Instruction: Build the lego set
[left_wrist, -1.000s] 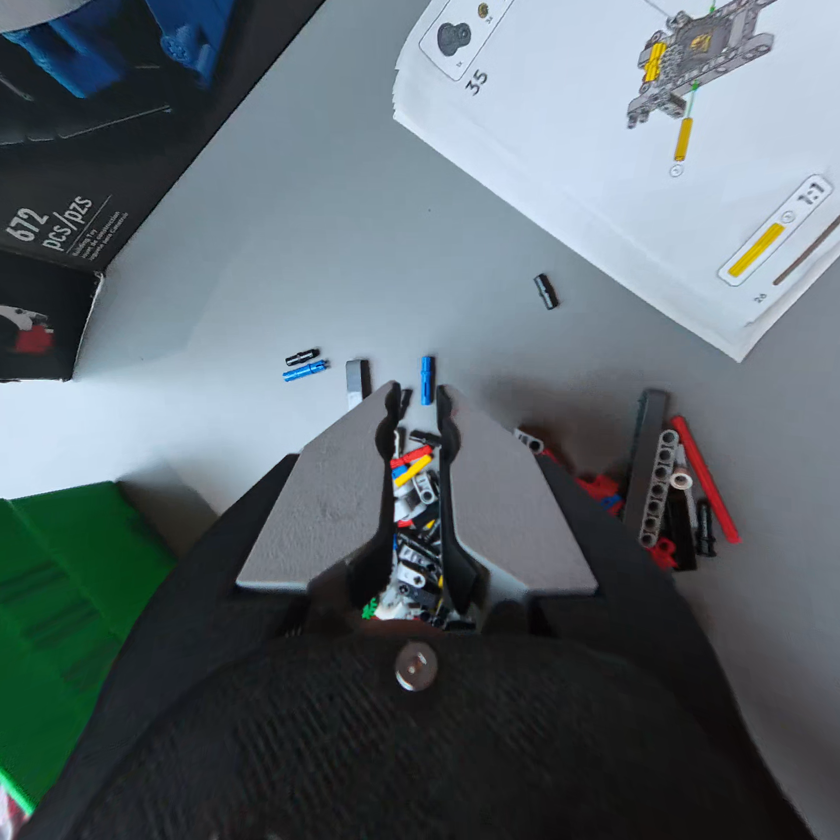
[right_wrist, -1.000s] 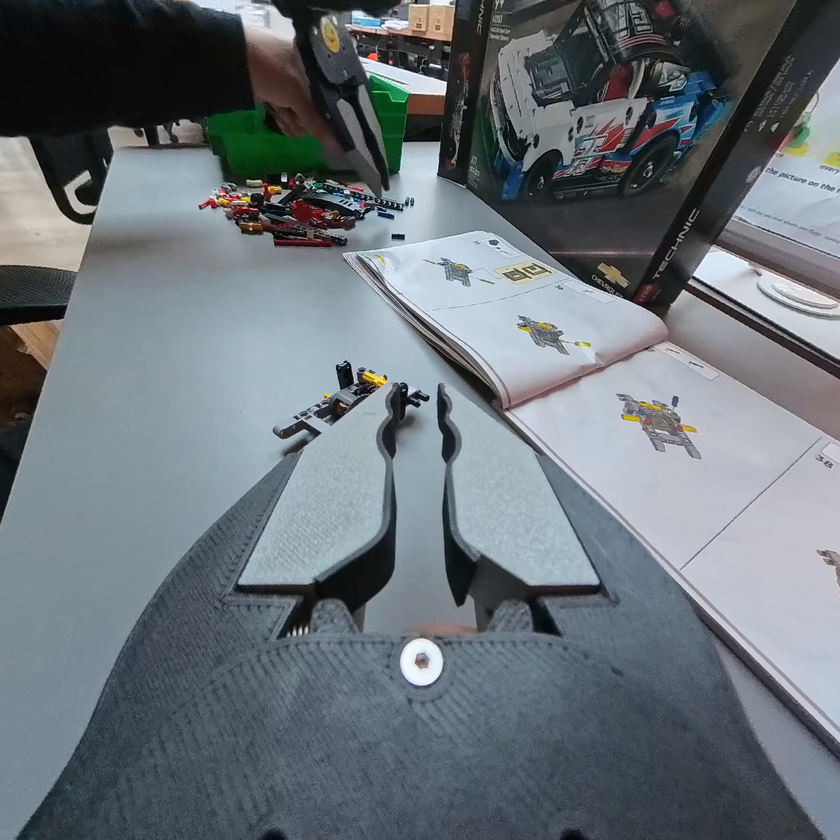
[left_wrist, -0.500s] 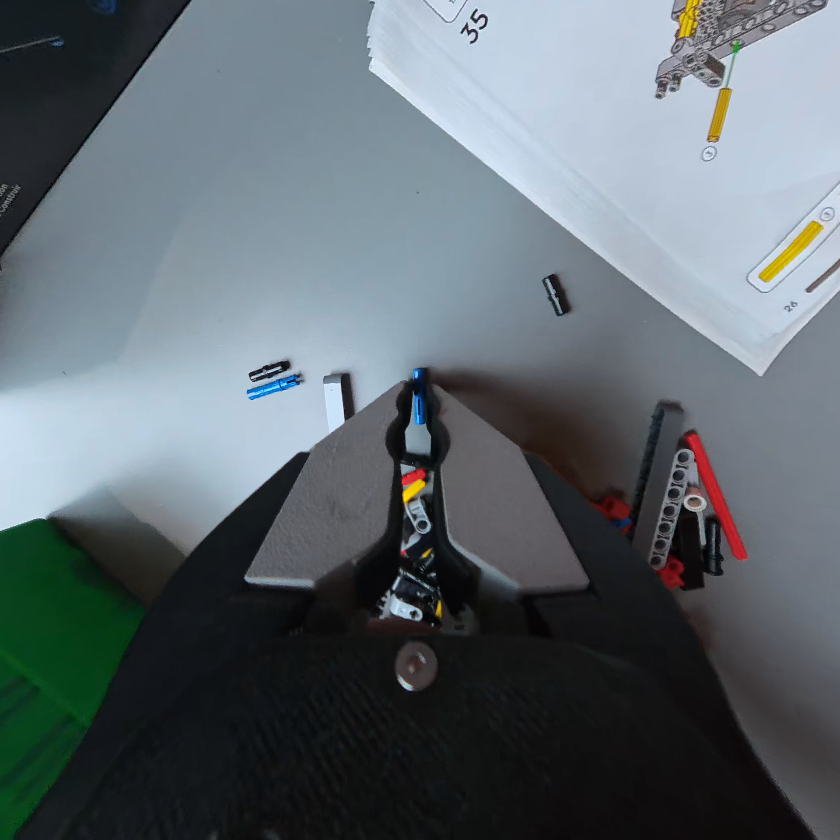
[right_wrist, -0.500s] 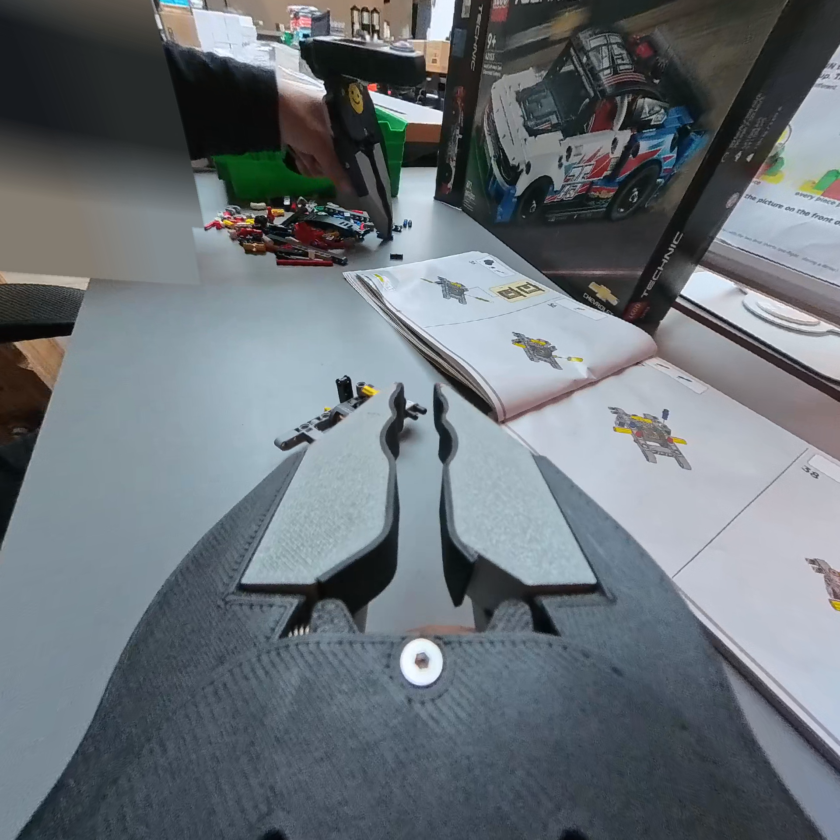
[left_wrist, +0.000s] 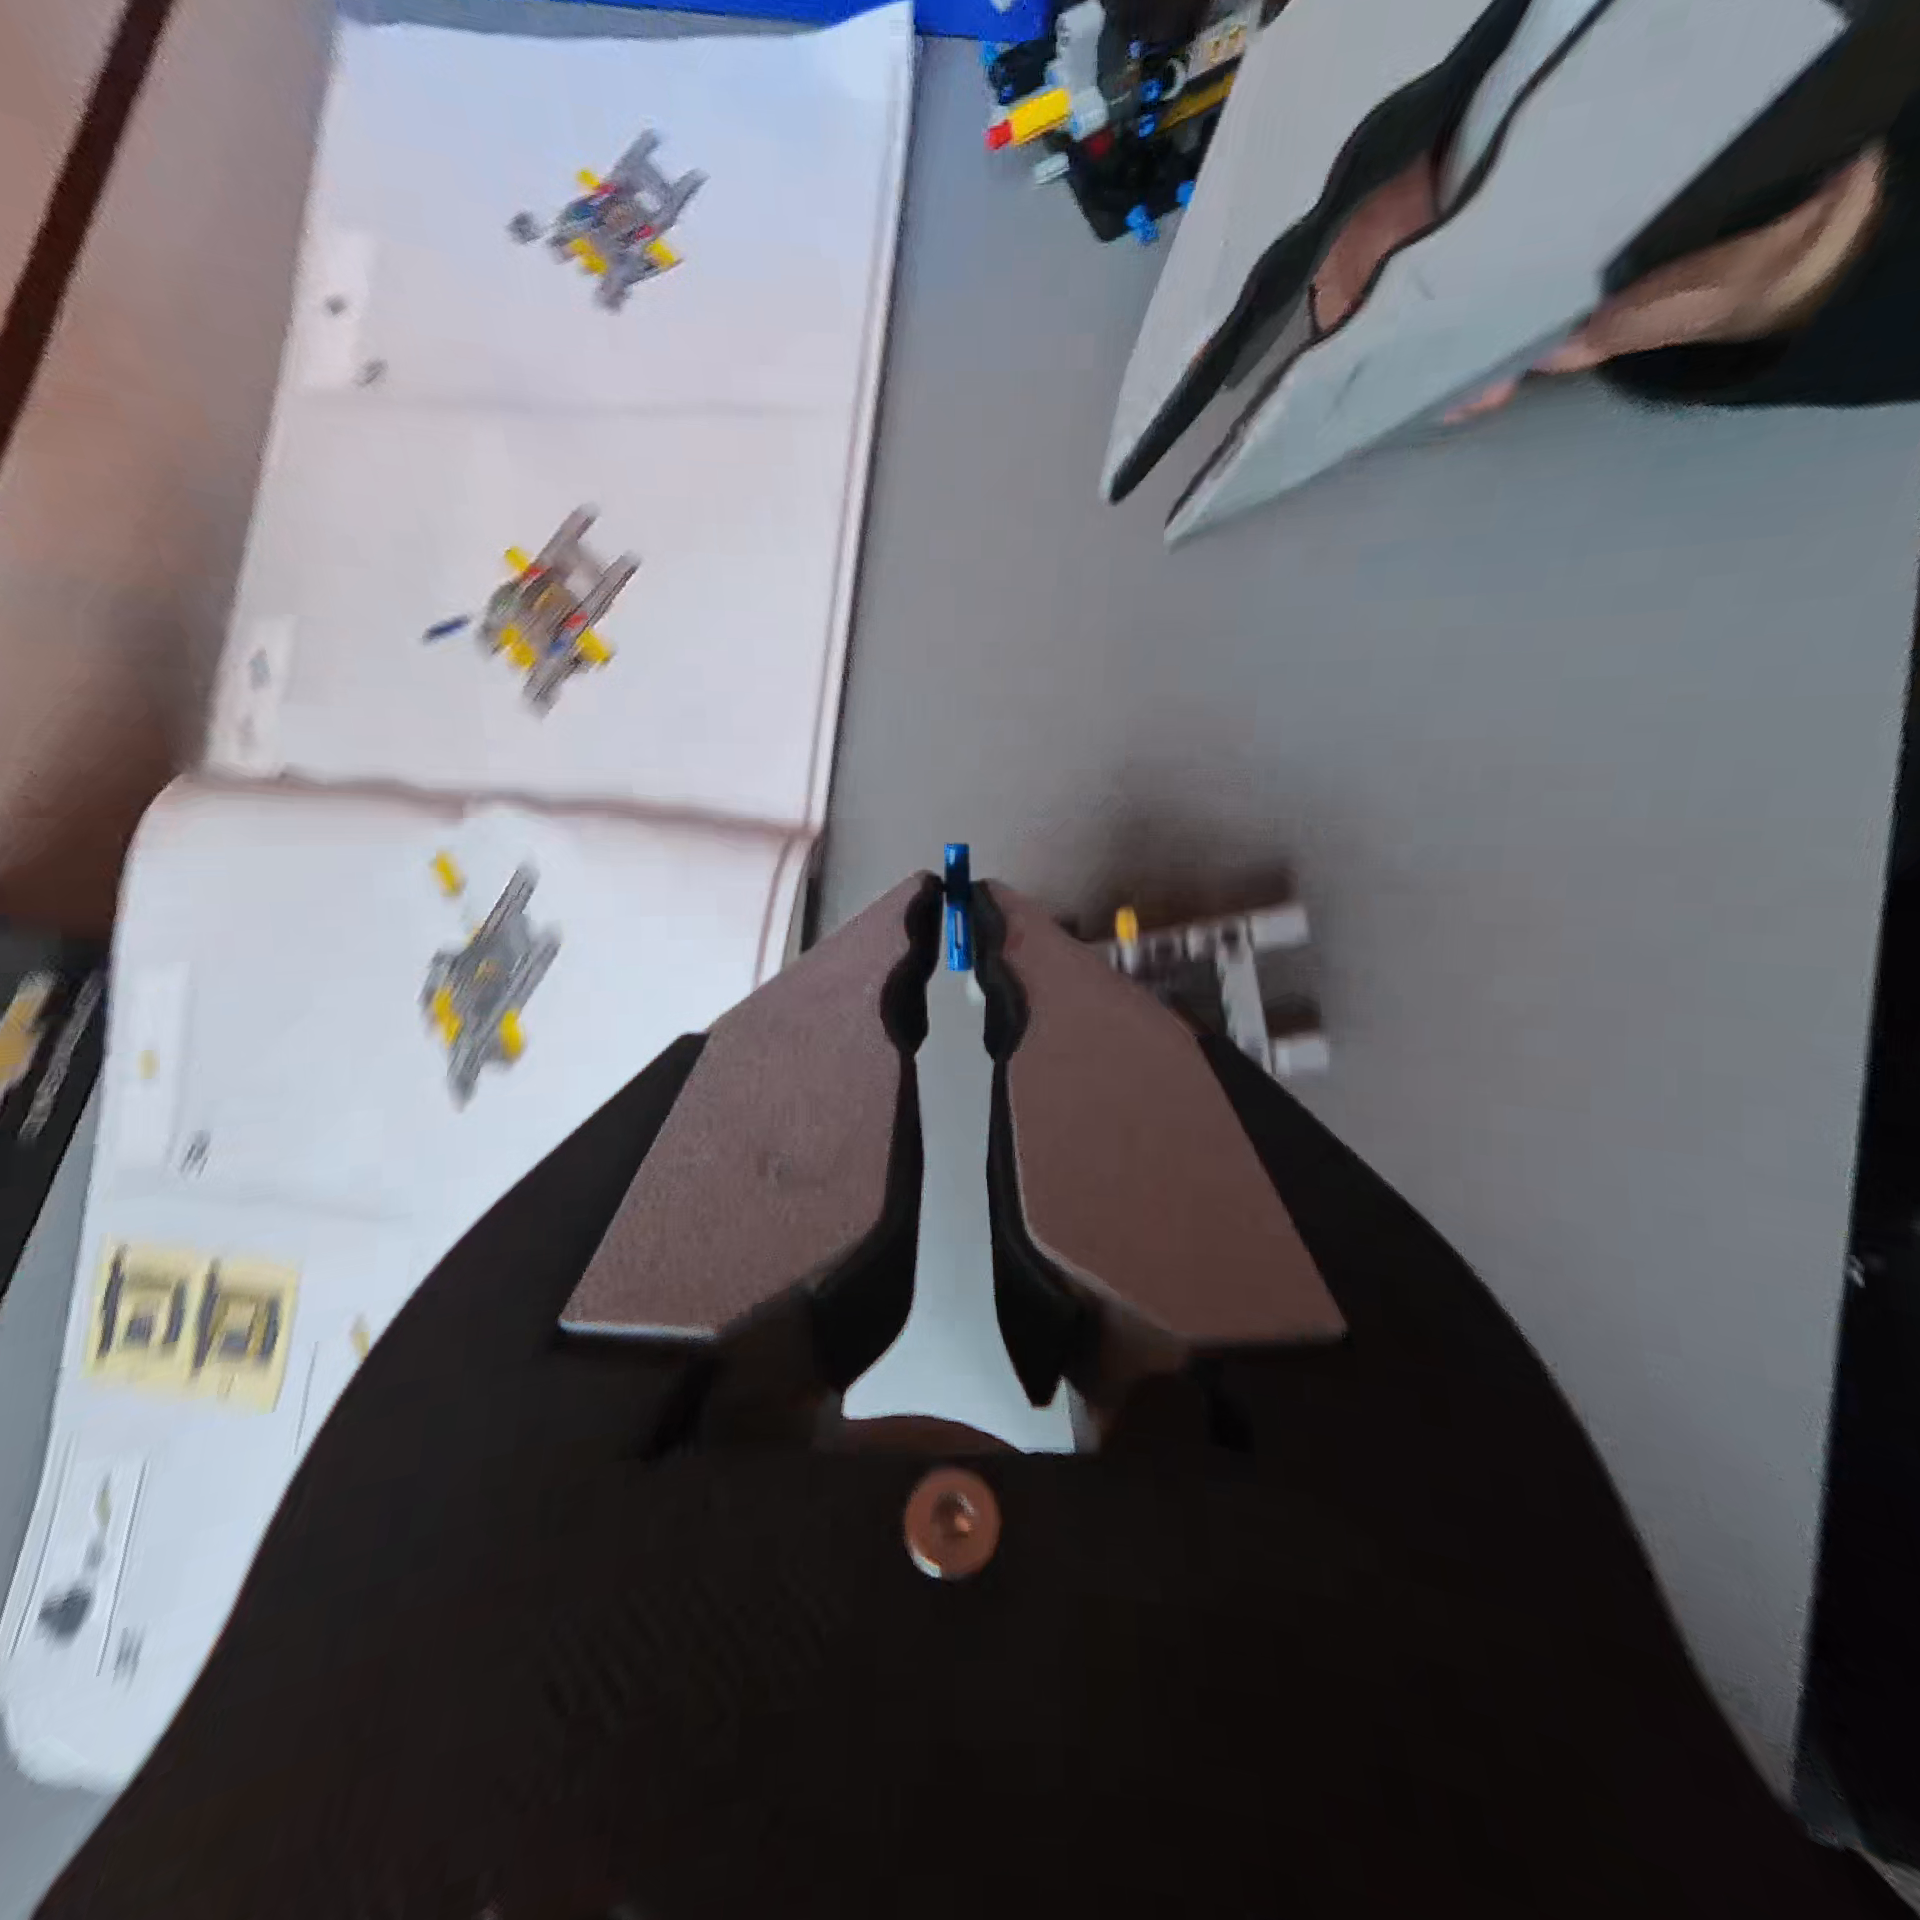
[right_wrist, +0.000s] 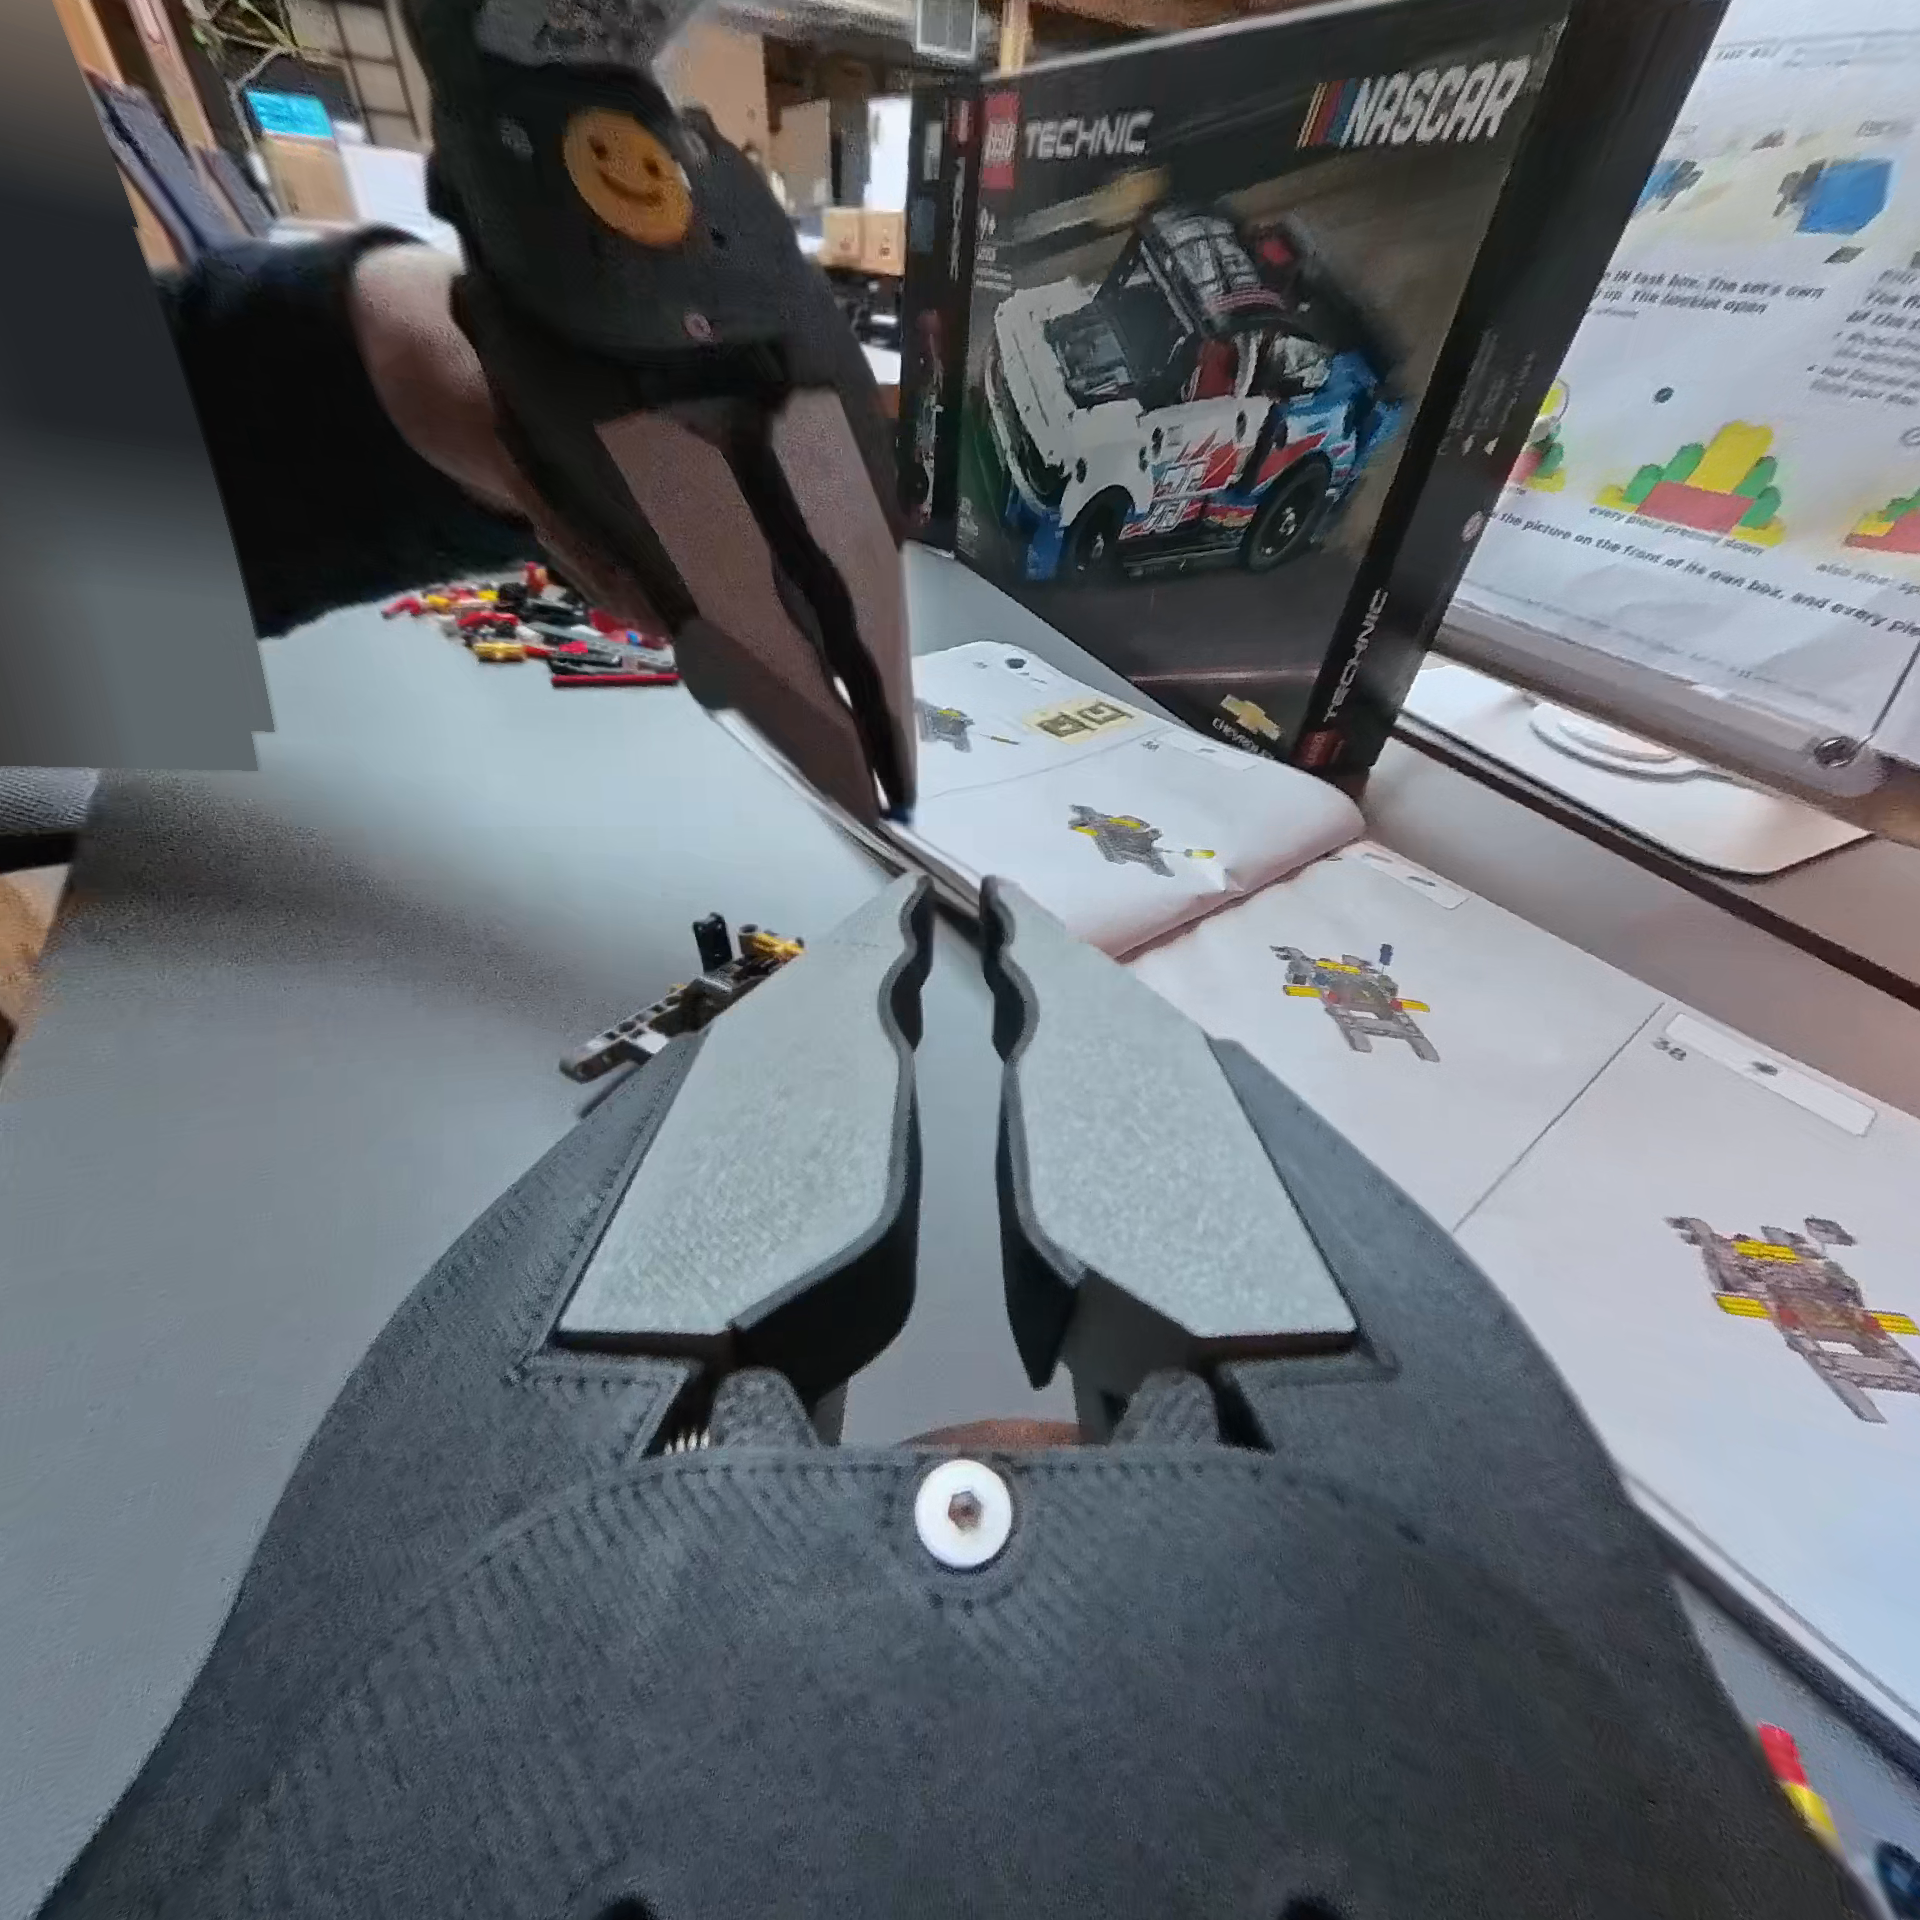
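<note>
A small blue pin (left_wrist: 956, 909) is pinched at the very tips of the left gripper (left_wrist: 956, 904), w/ the jaws closed on it and the pin's end poking out past them. In the right wrist view that gripper (right_wrist: 896, 805) is seen held above the grey surface (right_wrist: 312, 935), tips angled down, just ahead of the right gripper's tips. The right gripper (right_wrist: 954, 904) is held w/ jaws slightly parted and nothing betw. them. A partly built grey assembly (right_wrist: 681, 1003) w/ yellow bits lies on the surface just left of the right jaws; in the left wrist view it (left_wrist: 1210, 977) sits just right of the left jaws, partly hidden by them. An open instruction booklet (right_wrist: 1351, 935) is spread right of the right jaws, and the set's box (right_wrist: 1195, 395) is stood upright beyond it. A pile of loose pieces (right_wrist: 530, 634) is seen far ahead-left, behind the left gripper. The left wrist view is motion-blurred.
</note>
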